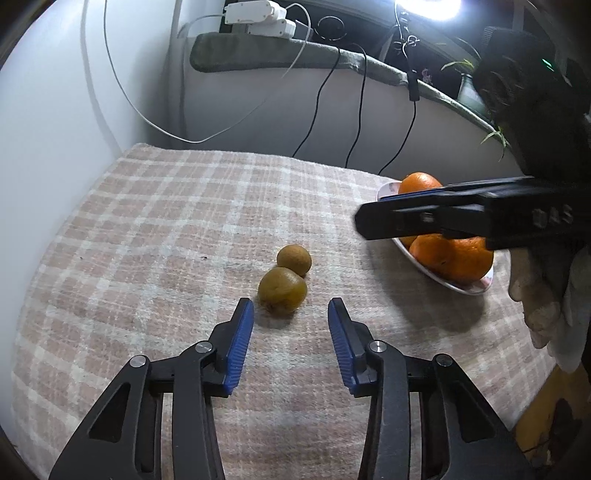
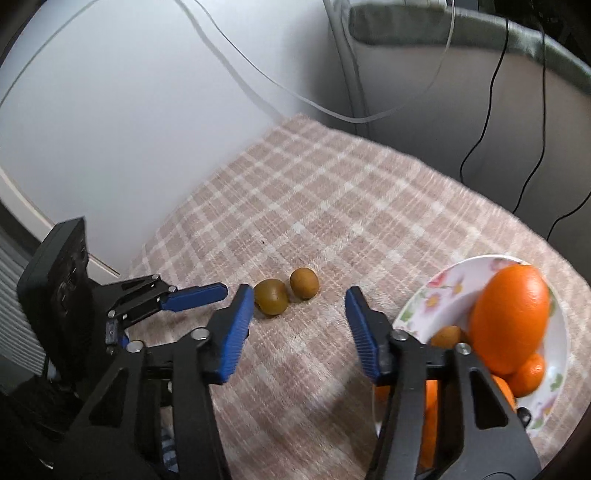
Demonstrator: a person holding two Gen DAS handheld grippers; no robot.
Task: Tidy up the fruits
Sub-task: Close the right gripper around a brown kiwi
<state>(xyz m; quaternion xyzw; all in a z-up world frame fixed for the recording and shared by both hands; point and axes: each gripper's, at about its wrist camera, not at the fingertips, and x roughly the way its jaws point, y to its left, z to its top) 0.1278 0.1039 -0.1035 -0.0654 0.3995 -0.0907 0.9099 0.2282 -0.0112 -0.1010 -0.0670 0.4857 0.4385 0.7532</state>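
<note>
Two small brown-green fruits lie side by side on the checked cloth: the near one and the far one. My left gripper is open, just short of the near fruit, and holds nothing. A floral plate at the right holds several oranges and a small brown fruit. My right gripper is open and empty, above the cloth beside the plate. The two fruits also show in the right wrist view.
The checked cloth covers the table. A white wall stands at the left and back. Black and white cables hang behind the table. A power strip and a bright lamp sit on the rear ledge.
</note>
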